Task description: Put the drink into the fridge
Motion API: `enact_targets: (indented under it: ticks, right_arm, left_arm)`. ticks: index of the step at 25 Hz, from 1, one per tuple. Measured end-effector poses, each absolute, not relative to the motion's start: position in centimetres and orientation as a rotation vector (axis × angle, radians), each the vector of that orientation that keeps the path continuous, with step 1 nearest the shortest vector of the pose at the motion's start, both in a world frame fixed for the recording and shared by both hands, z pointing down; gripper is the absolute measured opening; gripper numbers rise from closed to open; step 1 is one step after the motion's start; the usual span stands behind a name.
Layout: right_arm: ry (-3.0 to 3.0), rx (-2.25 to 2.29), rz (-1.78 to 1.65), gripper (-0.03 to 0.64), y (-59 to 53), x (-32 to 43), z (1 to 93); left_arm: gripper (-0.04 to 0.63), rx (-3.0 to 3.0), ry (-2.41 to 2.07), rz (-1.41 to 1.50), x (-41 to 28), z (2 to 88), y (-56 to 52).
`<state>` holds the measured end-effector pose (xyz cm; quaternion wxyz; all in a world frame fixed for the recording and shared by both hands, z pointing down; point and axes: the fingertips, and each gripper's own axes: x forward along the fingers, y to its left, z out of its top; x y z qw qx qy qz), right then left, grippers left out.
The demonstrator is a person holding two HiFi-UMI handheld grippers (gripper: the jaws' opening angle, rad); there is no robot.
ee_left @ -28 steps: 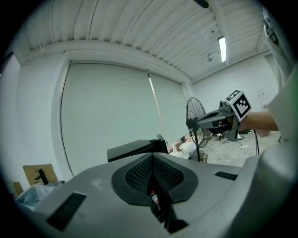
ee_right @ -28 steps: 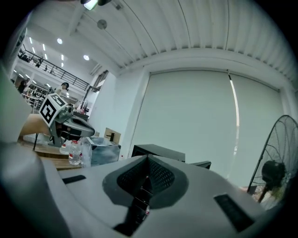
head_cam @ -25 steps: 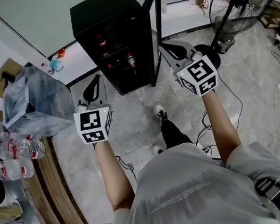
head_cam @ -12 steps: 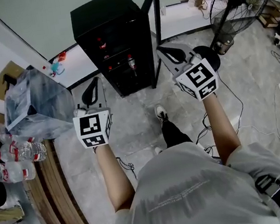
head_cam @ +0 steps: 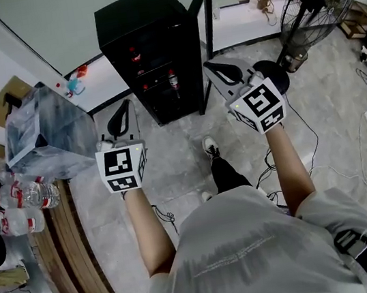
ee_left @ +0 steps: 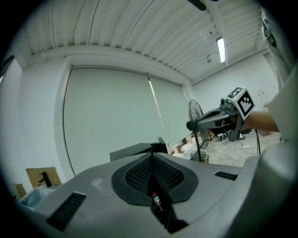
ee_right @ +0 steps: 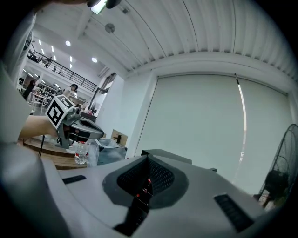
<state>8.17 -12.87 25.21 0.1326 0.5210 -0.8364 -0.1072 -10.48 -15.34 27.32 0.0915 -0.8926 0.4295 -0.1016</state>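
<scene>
Eases the right gripper (head_cam: 217,70) slightly left and back toward the body, bringing its tips nearer the lower edge of the open fridge door (head_cam: 203,36). Draws the left gripper (head_cam: 122,110) a touch closer to the body as well, early in the interval.

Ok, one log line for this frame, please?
left gripper: shut, empty | right gripper: shut, empty | fridge: door open, red-capped bottle inside | water bottles: at left, ungripped
</scene>
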Motion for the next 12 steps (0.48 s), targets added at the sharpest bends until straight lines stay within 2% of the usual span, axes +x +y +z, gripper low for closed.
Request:
enact_targets:
  ticks: [12]
  right_arm:
    - [-2.403,1.493,-0.304,0.0,-13.24,7.95,25.99]
  left_arm:
    - [0.015,-2.667,1.286,-0.319,-10.53,27.87,-15.86]
